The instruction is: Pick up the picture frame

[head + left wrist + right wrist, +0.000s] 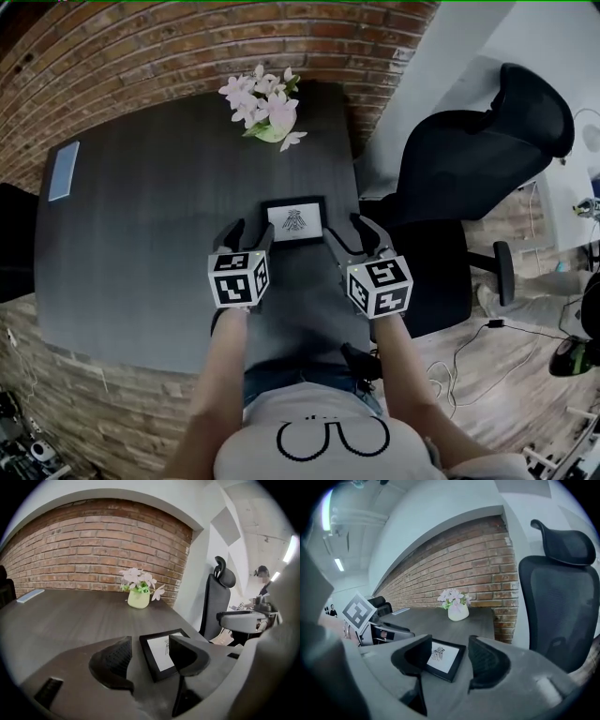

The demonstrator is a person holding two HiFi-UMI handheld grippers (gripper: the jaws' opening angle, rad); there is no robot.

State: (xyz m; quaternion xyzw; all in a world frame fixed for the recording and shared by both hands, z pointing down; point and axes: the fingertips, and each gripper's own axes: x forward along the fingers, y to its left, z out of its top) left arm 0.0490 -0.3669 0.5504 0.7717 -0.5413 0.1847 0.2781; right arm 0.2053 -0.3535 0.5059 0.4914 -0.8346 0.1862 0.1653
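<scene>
A small black picture frame (294,221) with a white print lies flat on the dark table (141,234), close to its right edge. My left gripper (250,234) hovers just short of the frame's near left corner. My right gripper (352,234) hovers at the near right corner. Both stand open with nothing between the fingers. In the left gripper view the frame (159,654) lies ahead of the left gripper (151,644), partly hidden by the right finger. In the right gripper view the frame (443,658) shows between and beyond the jaws of the right gripper (450,643).
A pale pot of pink flowers (267,108) stands at the table's far edge by the brick wall (187,47). A flat blue-grey object (63,169) lies far left. A black office chair (469,169) stands right of the table. Cables lie on the floor.
</scene>
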